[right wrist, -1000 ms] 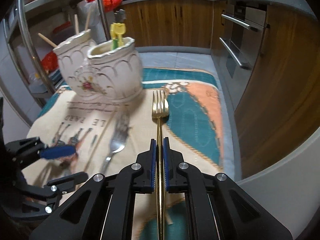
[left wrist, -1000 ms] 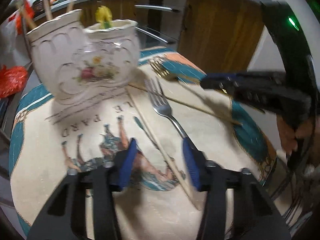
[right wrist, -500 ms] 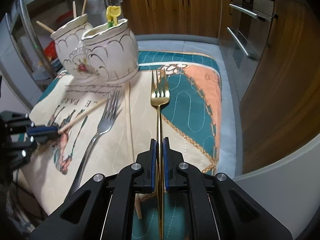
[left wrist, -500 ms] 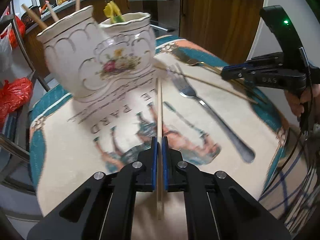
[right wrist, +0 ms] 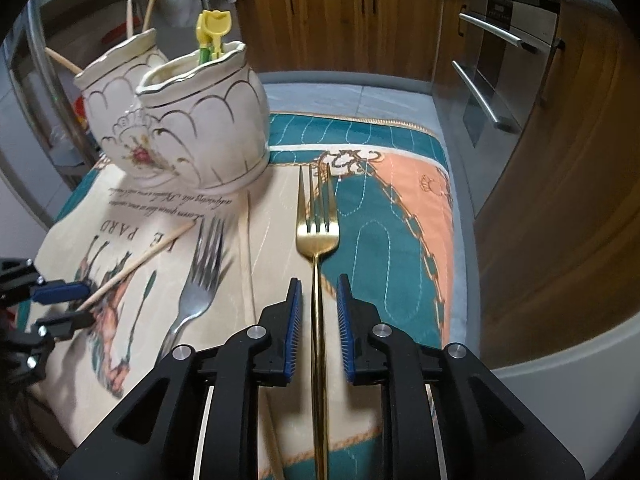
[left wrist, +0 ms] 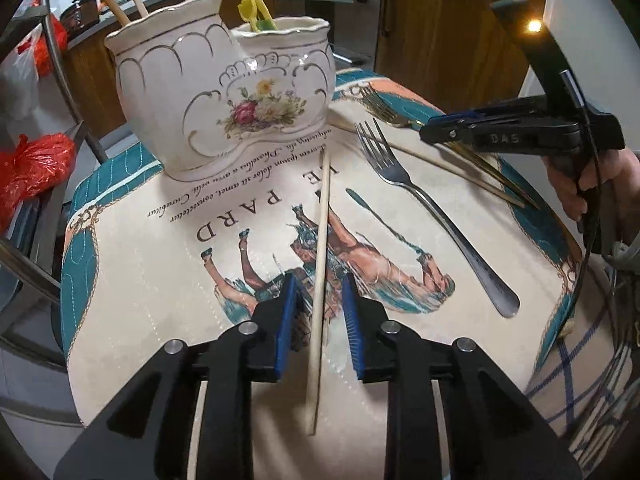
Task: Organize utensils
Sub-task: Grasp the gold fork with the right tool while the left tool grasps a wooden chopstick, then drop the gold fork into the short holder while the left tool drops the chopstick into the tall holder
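Note:
A white double ceramic holder stands at the back of the printed cloth, with chopsticks in one cup and yellow plastic utensils in the other. My left gripper straddles a wooden chopstick; its jaws are opening and the pads are off the stick. My right gripper straddles the handle of a gold fork; its jaws are opening too, pads clear of it. A silver fork and a second chopstick lie between them.
Wooden cabinets and an oven with bar handles stand close on the right, past the table's edge. A metal rack and red plastic bags are at the left. A hand holds the right gripper.
Half a second ago the left jaws were shut on the chopstick and the right jaws on the gold fork; both have now parted. A second ago the left gripper stood open near the silver fork.

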{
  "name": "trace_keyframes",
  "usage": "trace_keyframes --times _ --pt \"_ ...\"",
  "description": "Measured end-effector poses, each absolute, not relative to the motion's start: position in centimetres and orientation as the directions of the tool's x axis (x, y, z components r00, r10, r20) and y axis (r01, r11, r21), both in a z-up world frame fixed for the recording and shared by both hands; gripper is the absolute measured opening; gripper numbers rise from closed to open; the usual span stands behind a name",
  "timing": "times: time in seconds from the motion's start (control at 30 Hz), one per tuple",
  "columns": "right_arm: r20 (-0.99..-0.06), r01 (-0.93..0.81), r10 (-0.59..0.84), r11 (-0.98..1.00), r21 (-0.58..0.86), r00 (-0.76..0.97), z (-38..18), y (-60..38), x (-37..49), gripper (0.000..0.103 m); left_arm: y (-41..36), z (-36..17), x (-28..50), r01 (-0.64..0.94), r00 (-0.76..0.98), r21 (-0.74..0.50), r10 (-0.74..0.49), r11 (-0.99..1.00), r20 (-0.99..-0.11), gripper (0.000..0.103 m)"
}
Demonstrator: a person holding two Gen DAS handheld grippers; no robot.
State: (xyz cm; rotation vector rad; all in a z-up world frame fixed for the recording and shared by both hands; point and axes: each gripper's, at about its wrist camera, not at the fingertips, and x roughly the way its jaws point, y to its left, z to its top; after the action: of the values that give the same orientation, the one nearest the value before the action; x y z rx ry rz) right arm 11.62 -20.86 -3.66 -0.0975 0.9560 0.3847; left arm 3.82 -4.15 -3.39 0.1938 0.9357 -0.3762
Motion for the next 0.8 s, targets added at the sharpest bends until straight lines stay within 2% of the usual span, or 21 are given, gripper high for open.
trace_keyframes --times 0.03,0.1,0.13,0.17,0.33,0.57,0.8 --pt "-0.807 -0.358 0.278 0.929 0.089 0.52 -3.7 -20.9 11.8 0.017 -4.1 -3.4 3.8 0.39 0.541 -0.005 -0.233 0.921 -0.808 0.023" --pt "-0.802 -0.356 0.285 0.929 0.097 0.525 -3.7 -20.9 12.0 0.006 -4.0 -3.4 4.0 0.376 0.555 -0.006 -0.231 0.927 -0.799 0.014" --pt "-0.8 -0.356 0.288 0.929 0.101 0.526 -3.8 -20.8 12.1 0.006 -3.9 -3.4 3.9 0.374 0.561 -0.001 -0.226 0.928 -0.797 0.007" --pt "-0.798 -0.355 0.289 0.929 0.101 0.529 -3.7 -20.8 12.1 0.006 -4.0 -3.6 4.2 0.373 0.563 -0.005 -0.231 0.928 -0.794 0.006" --pt "-0.778 -0.369 0.307 0.923 0.105 0.548 -3.1 -20.8 11.4 0.006 -3.5 -3.4 4.4 0.38 0.571 -0.025 -0.256 0.925 -0.78 0.005" --pt "-0.677 -0.391 0.36 0.913 0.114 0.642 0.3 -21.4 8.8 0.006 -2.5 -1.2 3.5 0.388 0.623 -0.036 -0.291 0.921 -0.726 0.005" --pt "-0.554 -0.412 0.408 0.903 0.124 0.726 3.7 -21.9 6.2 0.006 -1.6 1.8 2.4 0.401 0.715 -0.04 -0.34 0.915 -0.611 0.005"
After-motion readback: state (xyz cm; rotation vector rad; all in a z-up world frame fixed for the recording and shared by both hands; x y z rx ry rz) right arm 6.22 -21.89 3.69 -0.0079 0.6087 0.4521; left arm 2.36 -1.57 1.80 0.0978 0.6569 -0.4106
